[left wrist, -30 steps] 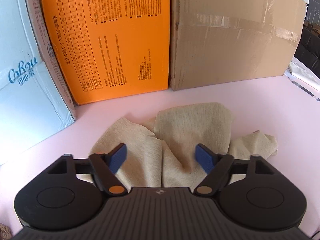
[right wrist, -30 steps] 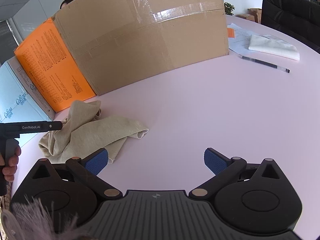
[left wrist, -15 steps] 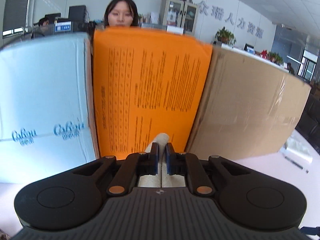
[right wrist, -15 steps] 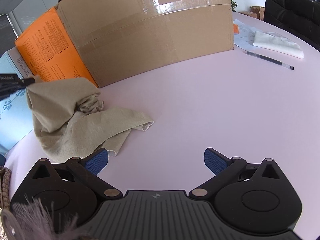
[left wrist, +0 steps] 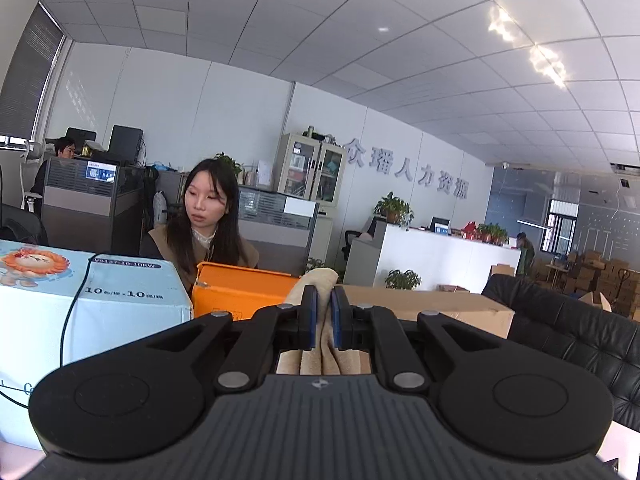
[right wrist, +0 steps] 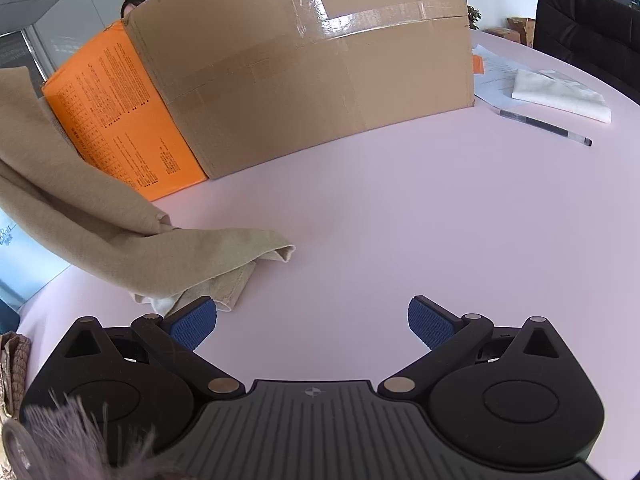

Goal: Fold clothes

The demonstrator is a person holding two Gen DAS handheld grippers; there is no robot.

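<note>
A beige knit garment (right wrist: 80,208) hangs from the upper left and trails onto the pink table (right wrist: 400,220) in the right wrist view. Its lower end lies bunched just ahead of my right gripper's left fingertip. My left gripper (left wrist: 324,316) points level and is shut on a fold of the same beige garment (left wrist: 320,280), which pokes up between the blue pads and hangs below them. My right gripper (right wrist: 312,320) hovers low over the table, open, with nothing between its fingers.
A brown cardboard box (right wrist: 312,60), an orange box (right wrist: 120,120) and a light blue box (left wrist: 88,304) stand along the table's far side. A person (left wrist: 208,220) sits behind them. A pen (right wrist: 548,126), papers and a folded white cloth (right wrist: 560,94) lie at far right.
My left gripper closed on the beige garment and lifted it off the table, tilting up to level. The cloth now hangs stretched upward to the left. The right gripper stayed put.
</note>
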